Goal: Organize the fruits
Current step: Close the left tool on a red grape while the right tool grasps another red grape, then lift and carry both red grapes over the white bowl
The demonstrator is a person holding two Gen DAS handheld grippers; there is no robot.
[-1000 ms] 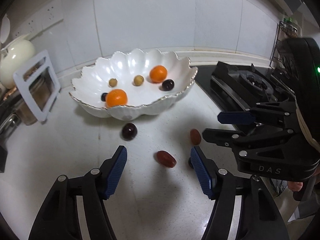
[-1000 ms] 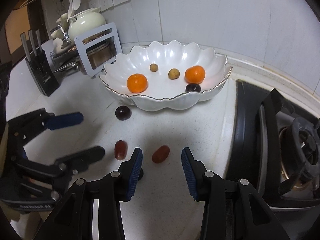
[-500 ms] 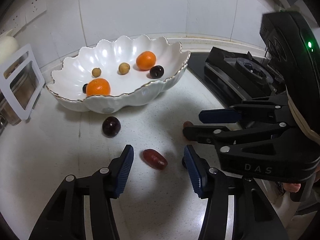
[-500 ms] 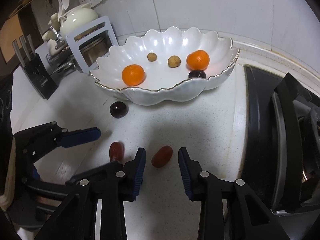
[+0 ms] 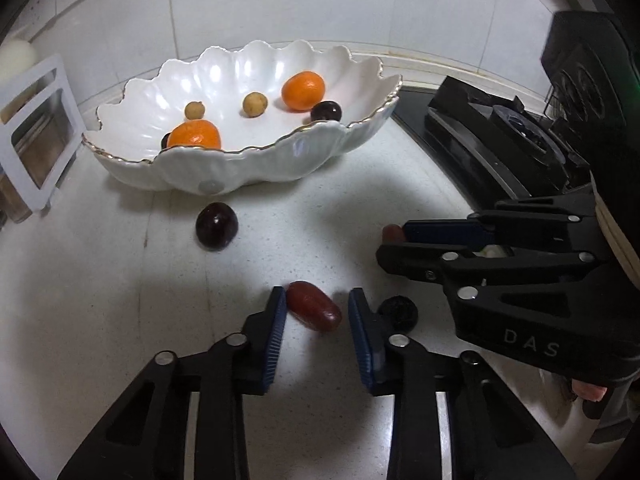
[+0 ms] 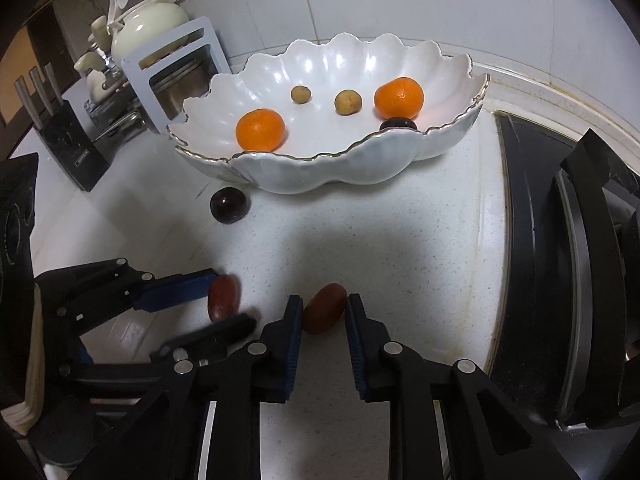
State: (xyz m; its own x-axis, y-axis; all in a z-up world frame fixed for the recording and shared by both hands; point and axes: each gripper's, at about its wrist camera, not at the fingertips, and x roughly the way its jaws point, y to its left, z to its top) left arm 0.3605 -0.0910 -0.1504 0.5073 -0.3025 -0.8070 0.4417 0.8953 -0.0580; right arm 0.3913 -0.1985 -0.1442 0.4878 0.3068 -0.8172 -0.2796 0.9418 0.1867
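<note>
Two red oblong fruits lie on the white counter in front of the white scalloped bowl [image 5: 280, 160]. My left gripper [image 5: 316, 304] straddles one red fruit [image 5: 314, 311]. Its jaws are closing: the left pad touches the fruit and a sliver of gap shows at the right pad. My right gripper [image 6: 324, 312] is shut on the other red fruit [image 6: 325, 314], both pads against it. A dark round fruit [image 5: 216, 225] sits loose near the bowl. A small dark berry [image 5: 398, 312] lies just outside my left gripper's right finger. The bowl holds two oranges, two small tan fruits and dark fruits.
A black gas stove [image 6: 560, 280] borders the counter on the right. A white rack [image 6: 176, 72], a cream teapot [image 6: 148, 28] and a knife block [image 6: 72, 148] stand at the back left. The two grippers work side by side, almost touching.
Both grippers have sunk toward the counter and their jaws have narrowed from wide apart to close around the two red fruits. The bowl and loose fruits have stayed put.
</note>
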